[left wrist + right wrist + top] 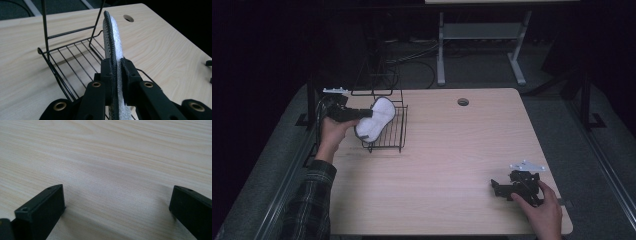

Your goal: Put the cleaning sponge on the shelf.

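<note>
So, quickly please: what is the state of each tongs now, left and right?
Left tongs: closed on the white insole, above the wire rack.
Right tongs: open, holding nothing, low over the table.

No legible text, label, brand, number or sign was found on any surface in the high view or in either of the two gripper views.

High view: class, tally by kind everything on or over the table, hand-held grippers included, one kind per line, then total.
Grippers: 2, left gripper and right gripper
Black wire rack: 1
White padded insole-shaped piece, clamped in the left gripper: 1
Total: 4
</note>
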Action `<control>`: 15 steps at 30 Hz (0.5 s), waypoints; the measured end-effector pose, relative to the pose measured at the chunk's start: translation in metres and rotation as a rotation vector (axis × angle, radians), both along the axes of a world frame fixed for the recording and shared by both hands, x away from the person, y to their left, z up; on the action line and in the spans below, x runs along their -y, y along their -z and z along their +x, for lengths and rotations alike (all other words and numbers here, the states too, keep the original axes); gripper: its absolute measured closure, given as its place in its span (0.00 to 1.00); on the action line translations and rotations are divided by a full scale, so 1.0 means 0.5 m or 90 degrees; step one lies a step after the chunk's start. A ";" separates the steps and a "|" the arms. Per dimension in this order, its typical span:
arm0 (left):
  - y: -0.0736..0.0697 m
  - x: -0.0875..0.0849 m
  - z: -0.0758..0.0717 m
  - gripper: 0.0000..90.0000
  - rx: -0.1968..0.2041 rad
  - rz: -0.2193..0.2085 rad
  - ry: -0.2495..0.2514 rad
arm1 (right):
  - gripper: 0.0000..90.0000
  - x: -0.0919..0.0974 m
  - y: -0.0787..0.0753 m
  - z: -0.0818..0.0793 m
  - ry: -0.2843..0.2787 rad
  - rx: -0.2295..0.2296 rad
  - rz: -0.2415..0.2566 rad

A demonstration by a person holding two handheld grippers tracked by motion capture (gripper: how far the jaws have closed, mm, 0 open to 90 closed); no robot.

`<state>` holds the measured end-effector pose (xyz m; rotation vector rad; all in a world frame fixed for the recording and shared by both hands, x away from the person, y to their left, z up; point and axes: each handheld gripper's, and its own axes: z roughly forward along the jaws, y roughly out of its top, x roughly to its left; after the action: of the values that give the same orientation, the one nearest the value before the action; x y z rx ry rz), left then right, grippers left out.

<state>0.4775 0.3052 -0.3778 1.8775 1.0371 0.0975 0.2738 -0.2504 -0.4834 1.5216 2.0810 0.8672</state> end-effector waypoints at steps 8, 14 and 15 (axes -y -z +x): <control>0.025 0.009 0.017 0.90 -0.013 -0.009 0.001 | 0.00 0.000 0.000 0.000 0.000 0.000 0.000; 0.035 0.003 0.025 0.89 -0.019 -0.022 -0.010 | 0.00 0.000 0.000 0.000 0.000 0.000 0.000; 0.037 0.001 0.027 0.89 -0.022 -0.021 -0.013 | 0.00 0.000 0.000 0.000 0.000 0.000 0.000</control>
<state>0.4909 0.3046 -0.3963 1.8450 1.0763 0.0597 0.2738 -0.2504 -0.4834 1.5220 2.0809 0.8670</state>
